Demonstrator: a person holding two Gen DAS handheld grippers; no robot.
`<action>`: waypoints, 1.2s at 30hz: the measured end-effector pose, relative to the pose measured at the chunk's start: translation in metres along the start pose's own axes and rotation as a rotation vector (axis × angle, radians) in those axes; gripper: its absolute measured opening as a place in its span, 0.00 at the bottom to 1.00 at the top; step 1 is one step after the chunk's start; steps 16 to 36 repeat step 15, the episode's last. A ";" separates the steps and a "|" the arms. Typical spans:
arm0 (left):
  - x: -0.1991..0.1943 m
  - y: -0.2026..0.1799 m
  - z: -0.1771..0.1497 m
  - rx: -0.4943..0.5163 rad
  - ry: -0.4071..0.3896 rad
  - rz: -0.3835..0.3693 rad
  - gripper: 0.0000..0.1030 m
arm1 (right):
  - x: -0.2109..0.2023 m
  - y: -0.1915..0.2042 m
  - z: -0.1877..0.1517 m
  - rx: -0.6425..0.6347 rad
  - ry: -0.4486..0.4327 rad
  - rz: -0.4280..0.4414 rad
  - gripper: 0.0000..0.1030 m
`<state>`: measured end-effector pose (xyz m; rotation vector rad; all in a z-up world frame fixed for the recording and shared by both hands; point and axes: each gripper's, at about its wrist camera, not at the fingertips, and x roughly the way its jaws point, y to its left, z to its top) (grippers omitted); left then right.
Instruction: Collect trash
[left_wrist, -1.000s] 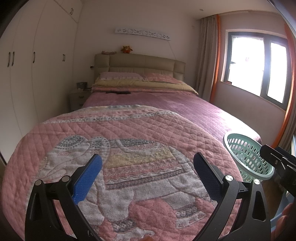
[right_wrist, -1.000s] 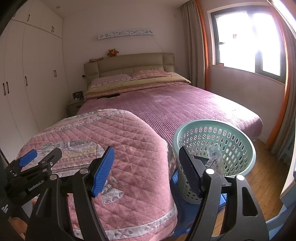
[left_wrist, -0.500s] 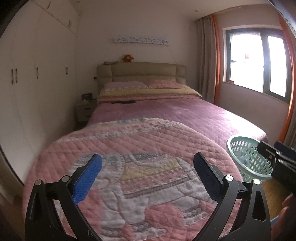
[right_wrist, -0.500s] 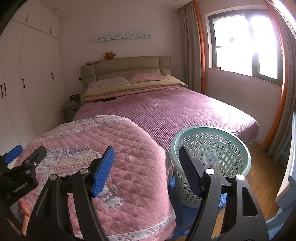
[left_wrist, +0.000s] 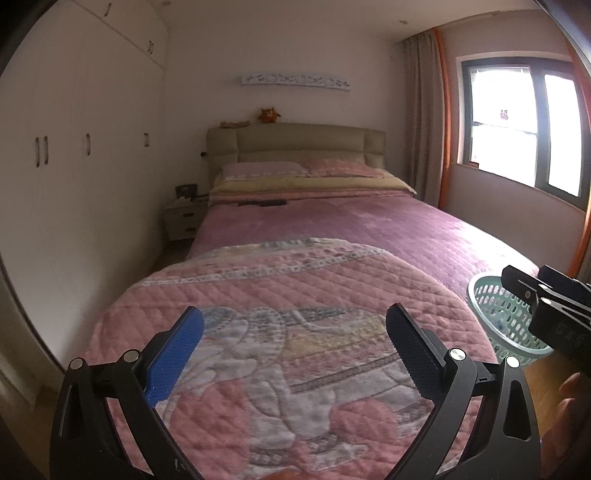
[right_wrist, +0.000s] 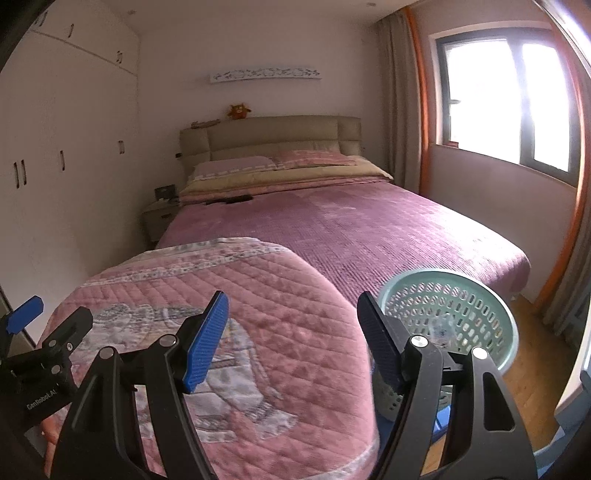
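Purple-covered bed (right_wrist: 354, 229) — pink elephant quilt (left_wrist: 295, 332) in front, wardrobe (left_wrist: 74, 155) alongside

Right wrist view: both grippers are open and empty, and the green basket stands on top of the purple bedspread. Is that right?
Not quite. The green basket is not on the purple bedspread; the right wrist view shows it standing beside the bed, down by the wooden floor. The rest holds: the left gripper and right gripper are both open and empty.

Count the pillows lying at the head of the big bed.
2: one plain pink pillow on the left, and one patterned pink pillow on the right, both against the beige padded headboard. Others may lie hidden beneath.
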<state>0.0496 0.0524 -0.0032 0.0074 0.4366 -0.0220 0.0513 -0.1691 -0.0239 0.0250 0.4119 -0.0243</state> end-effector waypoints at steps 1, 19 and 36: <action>0.000 0.003 0.000 0.000 0.000 0.008 0.93 | 0.002 0.004 0.000 -0.005 0.001 0.004 0.66; 0.025 0.049 -0.003 -0.067 0.047 0.069 0.93 | 0.033 0.039 0.003 -0.064 0.035 0.032 0.66; 0.025 0.049 -0.003 -0.067 0.047 0.069 0.93 | 0.033 0.039 0.003 -0.064 0.035 0.032 0.66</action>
